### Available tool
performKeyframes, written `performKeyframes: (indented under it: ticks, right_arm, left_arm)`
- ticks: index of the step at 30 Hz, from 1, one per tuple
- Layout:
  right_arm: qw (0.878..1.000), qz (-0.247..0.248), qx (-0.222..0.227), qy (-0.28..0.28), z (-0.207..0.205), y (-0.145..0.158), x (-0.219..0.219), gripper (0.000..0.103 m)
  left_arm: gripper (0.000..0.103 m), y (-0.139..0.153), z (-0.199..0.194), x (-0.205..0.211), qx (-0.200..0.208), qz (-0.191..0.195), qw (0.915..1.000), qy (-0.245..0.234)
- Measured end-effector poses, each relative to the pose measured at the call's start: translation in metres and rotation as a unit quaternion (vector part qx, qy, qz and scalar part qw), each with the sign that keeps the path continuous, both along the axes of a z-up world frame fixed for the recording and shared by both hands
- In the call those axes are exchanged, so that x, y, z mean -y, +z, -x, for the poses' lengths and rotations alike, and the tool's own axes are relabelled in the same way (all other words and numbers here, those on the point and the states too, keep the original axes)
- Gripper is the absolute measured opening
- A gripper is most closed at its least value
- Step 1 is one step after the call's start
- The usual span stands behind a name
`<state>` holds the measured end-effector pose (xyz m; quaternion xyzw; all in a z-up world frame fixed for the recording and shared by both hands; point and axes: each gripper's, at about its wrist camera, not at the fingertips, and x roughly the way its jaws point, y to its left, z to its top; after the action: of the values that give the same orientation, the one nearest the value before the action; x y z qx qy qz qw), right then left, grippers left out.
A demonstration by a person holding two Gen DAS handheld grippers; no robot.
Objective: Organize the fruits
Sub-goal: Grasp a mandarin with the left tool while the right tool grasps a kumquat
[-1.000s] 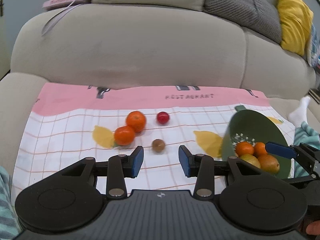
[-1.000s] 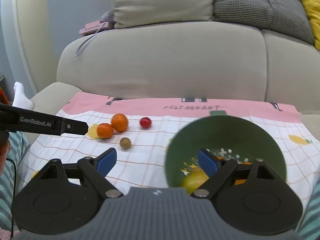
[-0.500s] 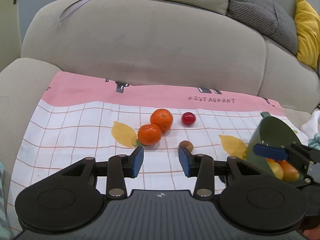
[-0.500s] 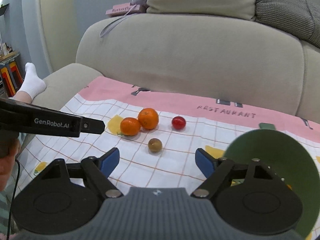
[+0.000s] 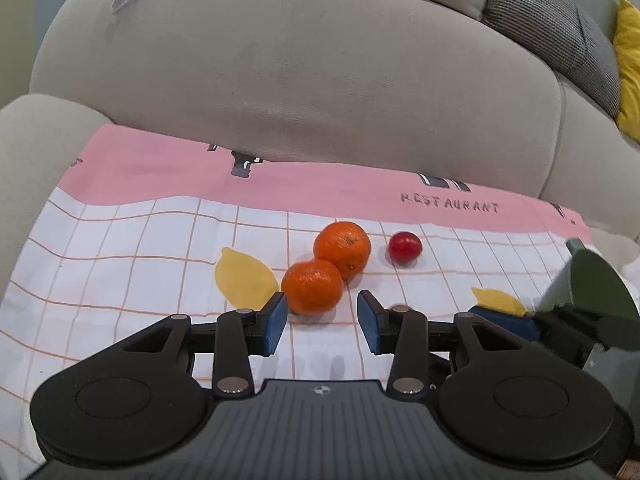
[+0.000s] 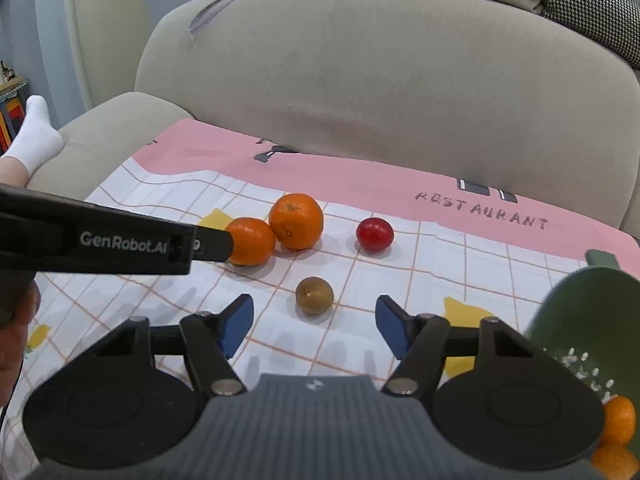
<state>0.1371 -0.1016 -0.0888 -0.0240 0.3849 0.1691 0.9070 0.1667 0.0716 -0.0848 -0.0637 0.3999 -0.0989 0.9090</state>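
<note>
Four loose fruits lie on the checked cloth (image 6: 120, 184) spread over the sofa seat (image 6: 120, 120): two oranges touching each other, a small red fruit (image 6: 375, 233) off to their right, and a small brown fruit (image 6: 314, 295) nearer the front. The left gripper (image 5: 321, 322) sits low just in front of the near orange (image 5: 312, 286), its blue fingers (image 5: 273, 322) apart with nothing clamped, the orange lying just beyond the tips and roughly in line with the gap. The far orange (image 5: 342, 249) rests against it from behind. The right gripper (image 6: 314, 328) is lined up on the brown fruit, which lies just ahead of the gap; its fingers (image 6: 237, 326) have just been closing, but they stand apart and grip nothing. To the right, a green bowl (image 6: 580, 320) is tipped up on its edge, and orange fruit (image 6: 620, 420) shows at its lower rim. At the left of the right-hand view a white sock (image 6: 36, 136) rests on the sofa's arm
</note>
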Motion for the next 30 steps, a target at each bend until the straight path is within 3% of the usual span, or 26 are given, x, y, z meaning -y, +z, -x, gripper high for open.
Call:
performKeyframes:
  ticks: [2, 4, 12, 18, 26, 30]
  right_arm:
    - [1.0, 0.004, -0.003, 0.003, -0.005, -0.004, -0.004, 0.053]
    - [1.0, 0.007, -0.004, 0.006, -0.01, -0.009, -0.009, 0.053]
    - [1.0, 0.01, -0.012, 0.007, -0.022, -0.021, -0.016, 0.052]
    - [1.0, 0.004, -0.021, 0.006, -0.028, -0.027, -0.016, 0.041]
    - [1.0, 0.003, -0.022, 0.009, -0.029, -0.031, -0.016, 0.037]
    - [1.0, 0.003, -0.019, 0.009, -0.03, -0.032, -0.016, 0.033]
  left_arm:
    - [0.048, -0.005, -0.005, -0.001, -0.001, 0.006, 1.0, 0.003]
    - [0.054, -0.01, -0.008, -0.001, 0.002, 0.002, 1.0, 0.004]
    - [0.06, -0.022, -0.02, 0.0, 0.001, 0.003, 1.0, 0.006]
    - [0.06, -0.029, -0.027, 0.002, -0.002, 0.006, 1.0, 0.005]
    - [0.06, -0.034, -0.029, 0.002, -0.002, 0.019, 0.9998, 0.009]
    - [0.051, -0.035, -0.03, 0.002, 0.0, 0.025, 0.9997, 0.007]
